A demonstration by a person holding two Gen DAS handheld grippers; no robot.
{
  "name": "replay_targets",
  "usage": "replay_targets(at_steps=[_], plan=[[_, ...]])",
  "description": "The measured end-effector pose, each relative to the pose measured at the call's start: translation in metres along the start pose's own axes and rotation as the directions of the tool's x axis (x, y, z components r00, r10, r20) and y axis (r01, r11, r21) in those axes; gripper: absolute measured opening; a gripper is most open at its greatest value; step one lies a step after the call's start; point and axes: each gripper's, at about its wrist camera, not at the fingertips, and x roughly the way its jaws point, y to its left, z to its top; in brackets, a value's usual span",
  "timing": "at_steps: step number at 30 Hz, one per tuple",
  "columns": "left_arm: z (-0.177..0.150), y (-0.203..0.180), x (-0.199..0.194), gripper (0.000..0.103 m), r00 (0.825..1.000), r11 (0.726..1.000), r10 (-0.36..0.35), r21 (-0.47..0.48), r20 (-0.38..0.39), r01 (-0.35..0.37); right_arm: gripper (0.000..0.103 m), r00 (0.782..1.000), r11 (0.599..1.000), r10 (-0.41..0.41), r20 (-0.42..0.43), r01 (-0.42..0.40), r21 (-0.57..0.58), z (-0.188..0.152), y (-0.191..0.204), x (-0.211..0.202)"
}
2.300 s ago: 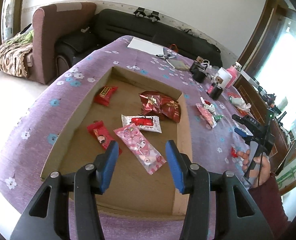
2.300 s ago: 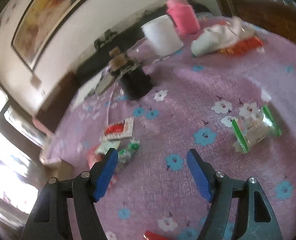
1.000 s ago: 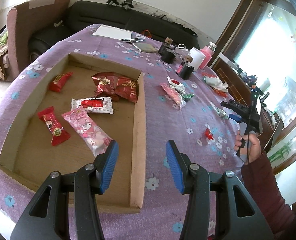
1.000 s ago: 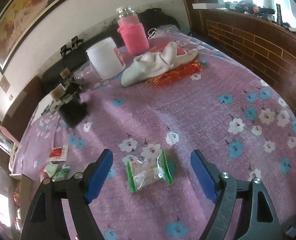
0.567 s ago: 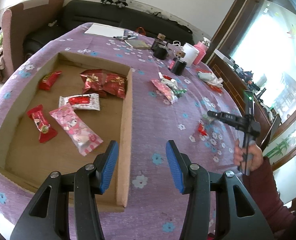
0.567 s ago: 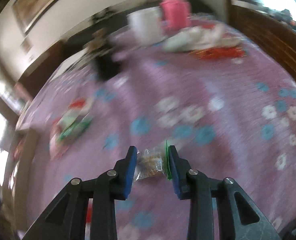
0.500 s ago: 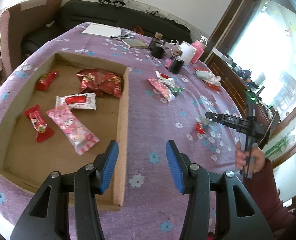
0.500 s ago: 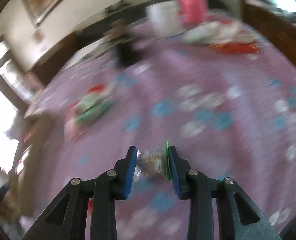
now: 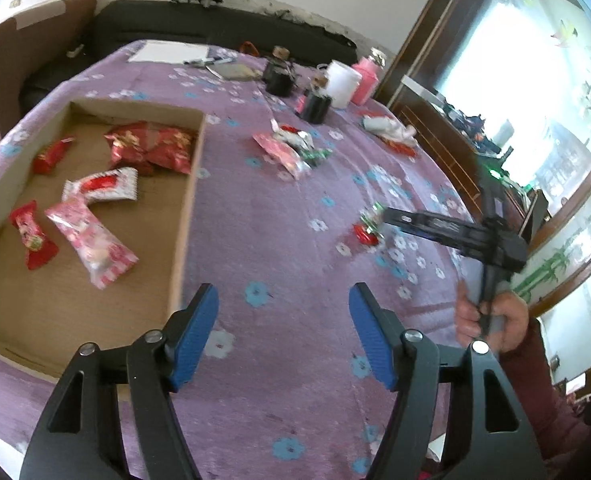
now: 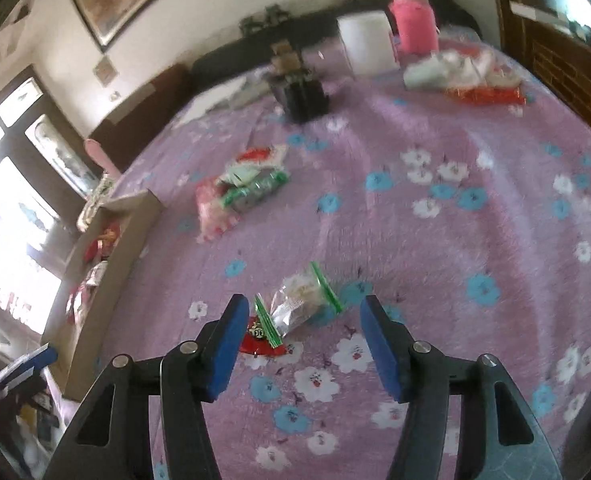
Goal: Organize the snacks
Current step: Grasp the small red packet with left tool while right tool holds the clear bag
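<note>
Right hand-held gripper (image 10: 305, 332): blue pads spread wide, holding nothing. Just beyond its tips lies the clear green-edged snack packet (image 10: 301, 304) on the purple flowered desk cloth (image 10: 435, 240), its near-left corner over a small red wrapped sweet (image 10: 261, 340). Motion blur leaves it uncertain whether the two overlap or merely touch.

Left hand-held gripper (image 9: 283, 338): likewise wide and empty, hovering over bare cloth just right of the shallow brown cardboard tray (image 9: 187, 216).

Recommended practice: straddle the clear packet across its short width, between the green seams, and close on the crinkled body. Keep the left pad clear of the red sweet so only one item lifts. The film looks slippery; a firm, centred grip is advised.

Clearances: the tray lies to the left, its right wall standing above the cloth, so a carried packet must pass over that rim. It already holds several red and pink packets; its near part shows open floor. The route is unobstructed cloth. Farther off, a mixed pile of pink and green snack packets (image 10: 241, 188) awaits. At the far edge stand black jars (image 10: 301, 96), a white tub (image 10: 369, 44) and a pink bottle (image 10: 415, 26), well apart from the work.
</note>
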Motion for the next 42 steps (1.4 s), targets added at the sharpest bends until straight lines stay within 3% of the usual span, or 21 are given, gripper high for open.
replay_targets(at_steps=[2,6,8,11,14,16,22,24,26,35,40,42], plan=[[-0.002,-0.007,0.003,0.067,1.0,1.0,-0.001,0.02,-0.013,0.001,0.062,0.999,0.999,-0.009,-0.03,0.01,0.039,-0.001,0.0,0.012],[-0.005,-0.017,0.008,0.067,1.0,0.999,0.009,0.051,-0.023,-0.008,0.06,0.999,0.998,-0.051,-0.006,0.051,0.034,0.0,0.01,0.019],[-0.005,-0.022,0.014,0.067,0.999,0.998,0.017,0.057,-0.033,-0.015,0.045,0.998,0.997,-0.07,-0.001,0.07,0.006,0.0,0.015,0.022],[-0.005,-0.028,0.024,0.067,0.998,0.997,0.026,0.069,-0.054,-0.022,0.04,0.993,0.991,-0.115,0.008,0.116,-0.071,-0.001,0.022,0.024],[-0.004,-0.036,0.033,0.067,0.997,0.995,0.03,0.092,-0.071,-0.024,0.039,0.971,0.963,-0.235,0.04,0.239,-0.128,-0.002,0.022,0.019],[-0.001,-0.042,0.039,0.067,0.997,0.994,0.035,0.111,-0.074,-0.027,0.039,0.961,0.952,-0.273,0.052,0.278,-0.132,-0.003,0.014,0.013],[0.02,-0.07,0.077,0.066,0.997,0.976,0.042,0.218,-0.07,-0.026,0.039,0.98,0.98,-0.186,0.074,0.19,-0.052,-0.006,-0.021,0.001],[0.028,-0.08,0.096,0.056,0.996,0.966,0.035,0.258,-0.078,-0.014,0.039,0.982,0.983,-0.174,0.076,0.178,-0.041,-0.006,-0.024,0.0],[0.033,-0.089,0.116,0.035,0.994,0.954,0.047,0.3,-0.099,-0.015,0.039,0.979,0.98,-0.189,0.083,0.193,-0.054,-0.009,-0.023,-0.002],[0.034,-0.124,0.156,0.035,0.994,0.882,0.04,0.471,-0.099,0.012,0.039,0.985,0.987,-0.158,0.075,0.16,-0.022,-0.009,-0.028,-0.003],[0.032,-0.127,0.165,0.035,0.992,0.872,0.084,0.489,-0.093,-0.028,0.039,0.983,0.985,-0.168,0.08,0.171,-0.032,-0.01,-0.027,-0.002],[0.033,-0.125,0.164,0.021,0.991,0.878,0.089,0.478,-0.095,-0.033,0.039,0.983,0.985,-0.165,0.08,0.167,-0.029,-0.01,-0.027,-0.003]])
